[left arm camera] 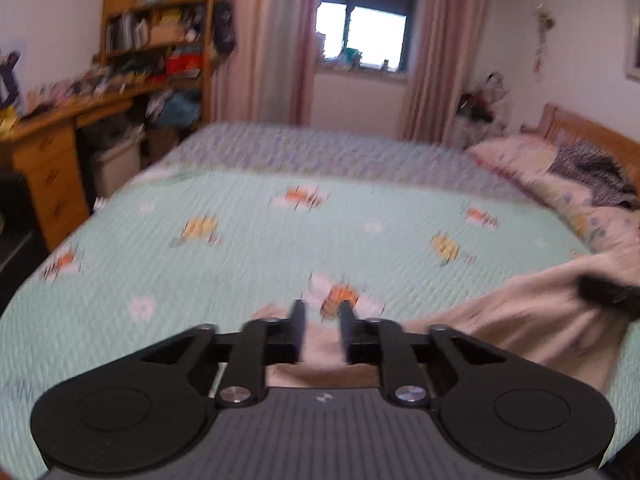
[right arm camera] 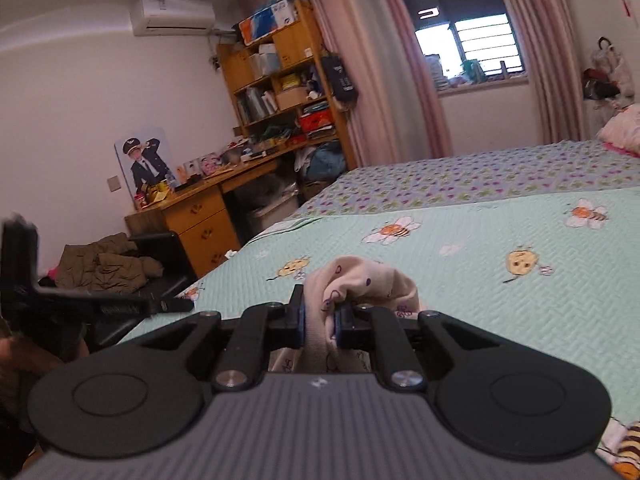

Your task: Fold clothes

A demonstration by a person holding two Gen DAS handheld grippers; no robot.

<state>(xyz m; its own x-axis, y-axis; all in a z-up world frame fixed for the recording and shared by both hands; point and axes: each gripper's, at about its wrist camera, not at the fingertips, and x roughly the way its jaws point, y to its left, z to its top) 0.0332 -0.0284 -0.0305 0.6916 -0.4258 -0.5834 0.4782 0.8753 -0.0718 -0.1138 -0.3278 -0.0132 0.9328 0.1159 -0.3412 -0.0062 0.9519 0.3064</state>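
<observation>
Your right tool (right arm camera: 319,312) is clenched on a bunched fold of the cream printed garment (right arm camera: 360,280), which puffs up just beyond its tips. Your left tool (left arm camera: 322,316) has the same cloth between its parted fingers; motion blur hides whether it grips, so you cannot tell. From the left tool the garment (left arm camera: 500,320) runs off to the right, towards the right tool, its long axis strung between the two. The cloth is soft, thin and limp, above the quilted green bedspread (left arm camera: 240,248).
</observation>
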